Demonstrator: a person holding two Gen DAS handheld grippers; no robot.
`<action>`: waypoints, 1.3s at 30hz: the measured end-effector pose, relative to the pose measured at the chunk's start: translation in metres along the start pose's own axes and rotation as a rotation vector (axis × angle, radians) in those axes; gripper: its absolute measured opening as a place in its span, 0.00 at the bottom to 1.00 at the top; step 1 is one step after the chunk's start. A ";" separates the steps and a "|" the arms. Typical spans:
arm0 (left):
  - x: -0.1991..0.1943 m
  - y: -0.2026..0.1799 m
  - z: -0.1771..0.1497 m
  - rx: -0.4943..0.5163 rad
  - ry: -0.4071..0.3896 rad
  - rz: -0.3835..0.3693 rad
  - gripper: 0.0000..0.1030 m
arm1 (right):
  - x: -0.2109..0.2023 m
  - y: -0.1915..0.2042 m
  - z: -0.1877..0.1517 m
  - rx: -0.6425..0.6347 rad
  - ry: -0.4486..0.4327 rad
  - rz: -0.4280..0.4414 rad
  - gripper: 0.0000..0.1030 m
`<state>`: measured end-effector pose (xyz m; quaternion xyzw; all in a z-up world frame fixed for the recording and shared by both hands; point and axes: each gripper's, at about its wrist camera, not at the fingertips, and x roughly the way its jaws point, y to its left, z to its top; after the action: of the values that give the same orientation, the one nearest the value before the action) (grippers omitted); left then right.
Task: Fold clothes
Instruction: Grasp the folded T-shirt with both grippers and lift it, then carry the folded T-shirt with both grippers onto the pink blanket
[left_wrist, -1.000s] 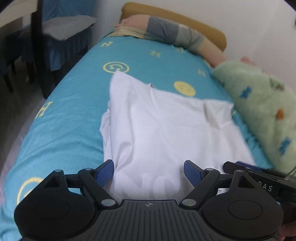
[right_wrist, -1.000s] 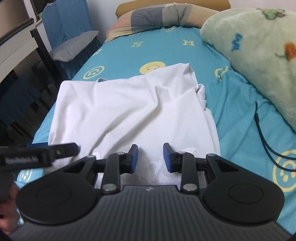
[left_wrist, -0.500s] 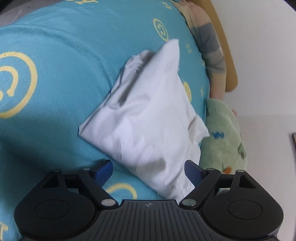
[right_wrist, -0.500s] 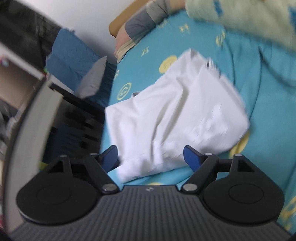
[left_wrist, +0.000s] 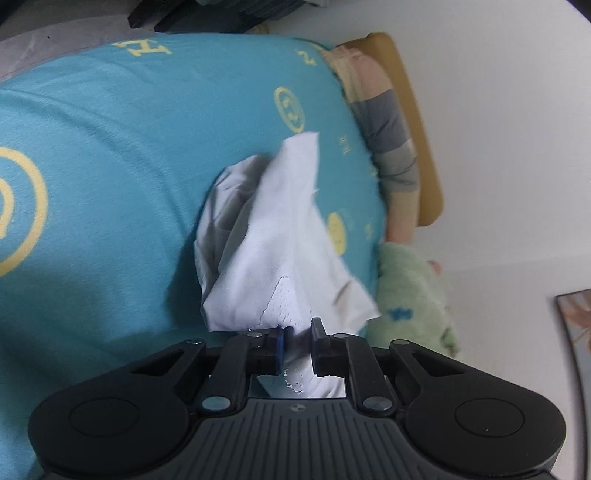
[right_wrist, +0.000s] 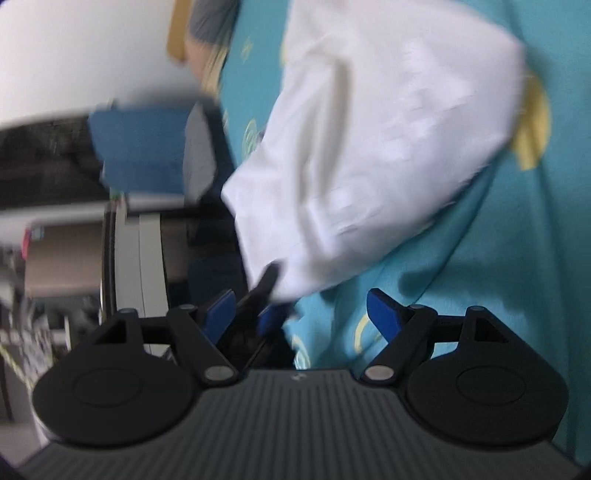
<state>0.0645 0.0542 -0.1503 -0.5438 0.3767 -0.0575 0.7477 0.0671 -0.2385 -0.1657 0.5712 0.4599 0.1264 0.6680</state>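
Note:
A white shirt (left_wrist: 273, 236) lies bunched on the turquoise bed sheet (left_wrist: 110, 155). My left gripper (left_wrist: 297, 349) is shut on the shirt's near edge, with cloth pinched between the blue pads and hanging through the jaws. In the blurred right wrist view the same shirt (right_wrist: 388, 140) spreads above my right gripper (right_wrist: 301, 314), which is open and empty. The left gripper's fingers (right_wrist: 258, 295) show there at the shirt's lower corner.
A striped pillow (left_wrist: 388, 125) and a wooden headboard (left_wrist: 417, 122) lie at the bed's far end. A green fleece blanket (left_wrist: 410, 295) sits beside the shirt. A blue-covered chair (right_wrist: 140, 147) and a desk (right_wrist: 140, 240) stand off the bed's side.
My left gripper has closed on the shirt's edge and lifted it, bunching the cloth. My right gripper stays open and has swung sideways. Both views have rolled strongly.

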 end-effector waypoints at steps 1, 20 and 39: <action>-0.001 -0.003 0.002 0.001 -0.002 -0.009 0.13 | -0.004 -0.003 0.004 0.015 -0.043 -0.013 0.77; -0.045 -0.078 0.001 0.095 0.053 0.018 0.12 | -0.083 0.033 0.009 -0.088 -0.407 -0.026 0.17; 0.092 -0.366 -0.192 0.430 0.422 -0.151 0.12 | -0.394 0.061 0.090 -0.076 -0.770 -0.052 0.17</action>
<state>0.1282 -0.2862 0.0935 -0.3757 0.4612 -0.3029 0.7446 -0.0575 -0.5511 0.0660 0.5401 0.1846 -0.0974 0.8153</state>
